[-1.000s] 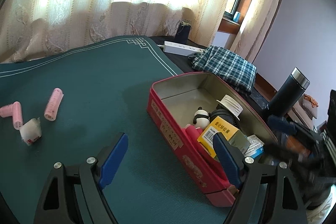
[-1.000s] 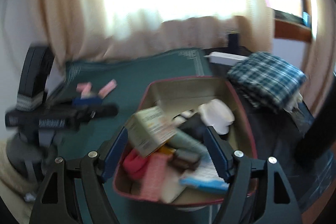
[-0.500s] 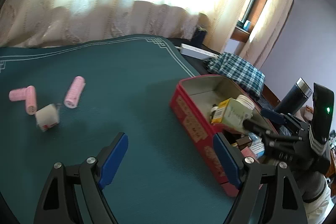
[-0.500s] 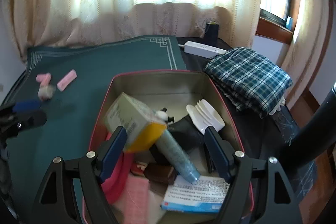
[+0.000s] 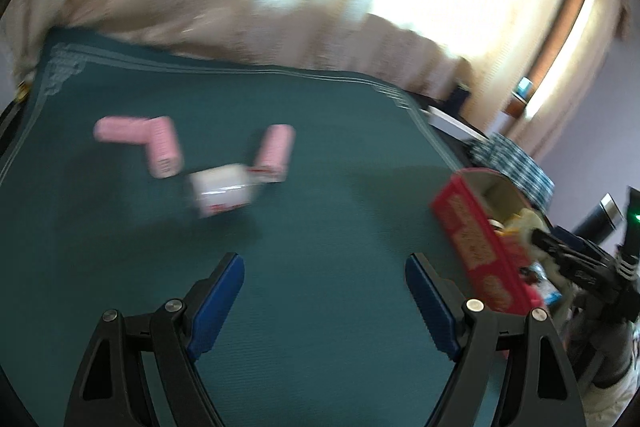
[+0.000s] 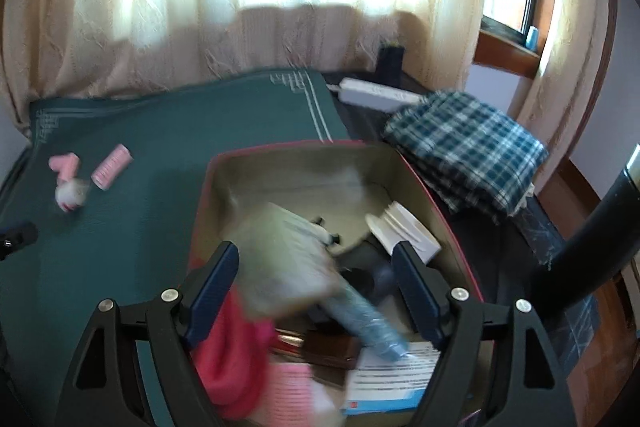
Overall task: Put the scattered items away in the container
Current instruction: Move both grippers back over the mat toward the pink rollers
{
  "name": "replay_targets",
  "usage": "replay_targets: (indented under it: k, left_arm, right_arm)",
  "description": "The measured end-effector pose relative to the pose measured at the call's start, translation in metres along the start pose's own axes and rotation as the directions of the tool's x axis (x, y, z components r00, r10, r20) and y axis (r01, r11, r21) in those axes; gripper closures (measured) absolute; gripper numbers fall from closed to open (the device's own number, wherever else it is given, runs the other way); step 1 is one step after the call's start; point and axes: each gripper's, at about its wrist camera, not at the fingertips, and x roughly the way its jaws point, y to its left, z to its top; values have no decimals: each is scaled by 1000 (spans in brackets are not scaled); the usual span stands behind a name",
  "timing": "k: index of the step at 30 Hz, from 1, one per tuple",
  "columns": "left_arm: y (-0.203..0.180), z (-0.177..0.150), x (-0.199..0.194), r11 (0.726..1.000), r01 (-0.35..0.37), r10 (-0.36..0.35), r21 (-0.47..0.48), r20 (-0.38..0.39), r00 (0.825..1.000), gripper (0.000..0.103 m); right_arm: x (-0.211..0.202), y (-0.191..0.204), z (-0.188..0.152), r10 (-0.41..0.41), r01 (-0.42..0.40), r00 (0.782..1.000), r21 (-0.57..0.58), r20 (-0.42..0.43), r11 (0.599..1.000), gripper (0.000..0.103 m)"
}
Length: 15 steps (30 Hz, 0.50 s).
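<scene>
- While hovering over the green mat [image 5: 320,155] with jaws spread wide and empty, left gripper [image 5: 324,291] facing the white packet [image 5: 222,191] and three pink rollers [image 5: 276,153], lying ahead and slightly left, well apart from the red tin [image 5: 472,227]
- Pointing the nearest roller's long axis roughly away from the fingers
- Hanging the right gripper [image 6: 314,285] over the tin [image 6: 304,151], spread, a blurred box [image 6: 280,263] seemingly loose between; farther from the rollers [image 6: 112,167], so likely leaving them to the left

A home room; lace curtains [image 6: 280,7], folded plaid cloth [image 6: 468,147], green table mat [image 5: 280,227]
</scene>
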Motion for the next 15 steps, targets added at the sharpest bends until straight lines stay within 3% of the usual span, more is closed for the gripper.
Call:
replay_targets:
  k: [4,7,15]
  left_arm:
    - [37,2,-6,997,-54,54,-57,5,999,18]
    - [54,5,-8,995,-70,70,-64,9,997,18]
    - [87,8,-12,992,-93,95,-89,15,995,18]
  right_arm:
    - [-25,33,5,107,-106,989,-18,105,994,22]
    - [-33,67,7,197,-190,971,-64,135,980,22]
    - [1,150,-5,367,-365,930,-130,-3,922,22]
